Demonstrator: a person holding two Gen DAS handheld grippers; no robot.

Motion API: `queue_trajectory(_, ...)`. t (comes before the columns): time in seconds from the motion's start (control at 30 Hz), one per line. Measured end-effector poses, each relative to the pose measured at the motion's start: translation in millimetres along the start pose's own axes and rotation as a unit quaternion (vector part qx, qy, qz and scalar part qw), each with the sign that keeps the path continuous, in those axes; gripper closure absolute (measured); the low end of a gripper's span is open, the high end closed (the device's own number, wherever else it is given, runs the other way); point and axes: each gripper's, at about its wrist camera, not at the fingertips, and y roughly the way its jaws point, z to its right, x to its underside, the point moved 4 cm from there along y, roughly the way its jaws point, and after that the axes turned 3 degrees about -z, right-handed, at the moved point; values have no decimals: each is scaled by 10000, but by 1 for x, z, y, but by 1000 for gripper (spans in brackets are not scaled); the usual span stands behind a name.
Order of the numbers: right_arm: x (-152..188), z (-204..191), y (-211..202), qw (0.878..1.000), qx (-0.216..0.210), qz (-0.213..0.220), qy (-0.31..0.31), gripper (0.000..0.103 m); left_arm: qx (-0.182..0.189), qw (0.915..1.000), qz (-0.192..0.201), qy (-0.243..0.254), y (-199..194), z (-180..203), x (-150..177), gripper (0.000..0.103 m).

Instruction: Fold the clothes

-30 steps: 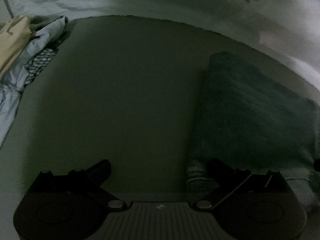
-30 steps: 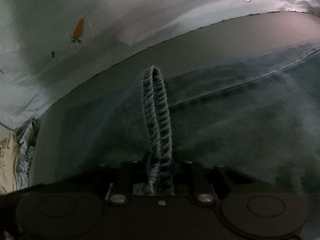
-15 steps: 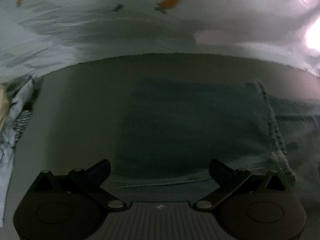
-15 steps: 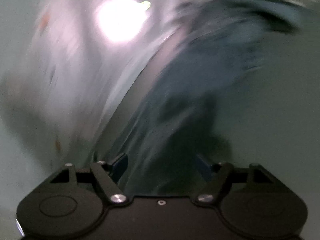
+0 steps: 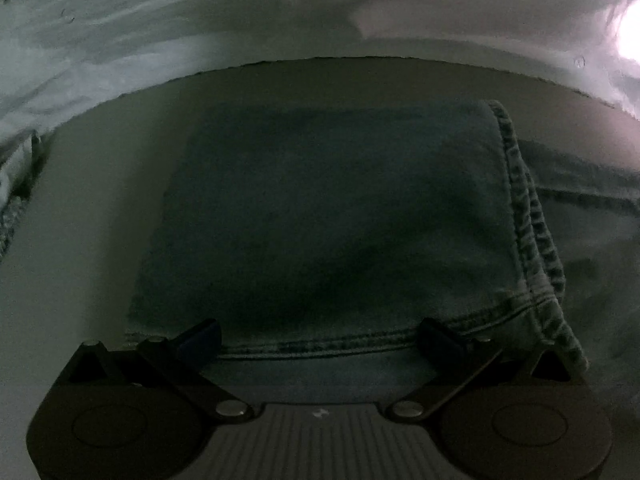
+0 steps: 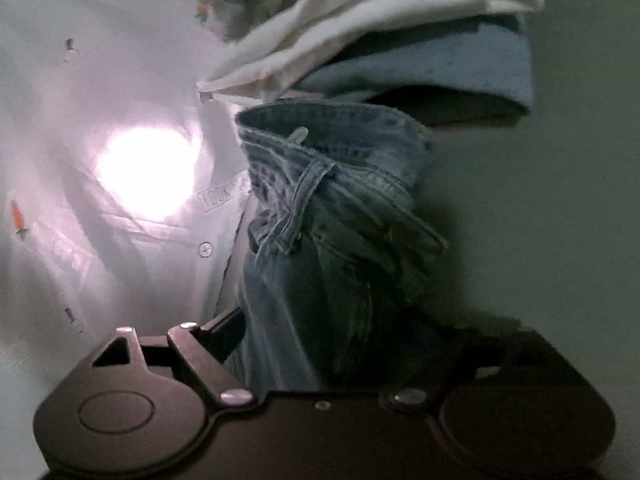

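Blue jeans (image 5: 328, 216) lie folded on the grey table (image 5: 100, 208), the leg hem (image 5: 528, 216) laid over the rest on the right. My left gripper (image 5: 318, 336) is open, its fingers spread over the near seam of the folded leg. In the right wrist view the waistband end of the jeans (image 6: 332, 184) with a belt loop lies ahead. My right gripper (image 6: 340, 336) is open with the denim lying between its fingers; the right finger is hidden in shadow.
A stack of folded clothes, white (image 6: 360, 36) over light blue (image 6: 440, 68), sits just beyond the waistband. A white sheet with carrot prints (image 5: 200, 20) borders the table's far edge. Loose clothes (image 5: 12, 184) lie at the far left.
My right gripper let go of the leg hem, opened and swung round to the waistband end. My left gripper moved right, from the bare table onto the folded leg.
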Motion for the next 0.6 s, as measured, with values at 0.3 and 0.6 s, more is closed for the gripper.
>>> queue_trajectory(0.3, 0, 39, 35, 9607, -1119, -119, 2539, 80, 210, 9997, 16, -137, 3, -5, 4, 0)
queue_trajectory(0.6, 49, -7, 33, 8969, -2958, -481, 3251, 83, 296, 9994, 156, -76, 5, -5, 5, 0)
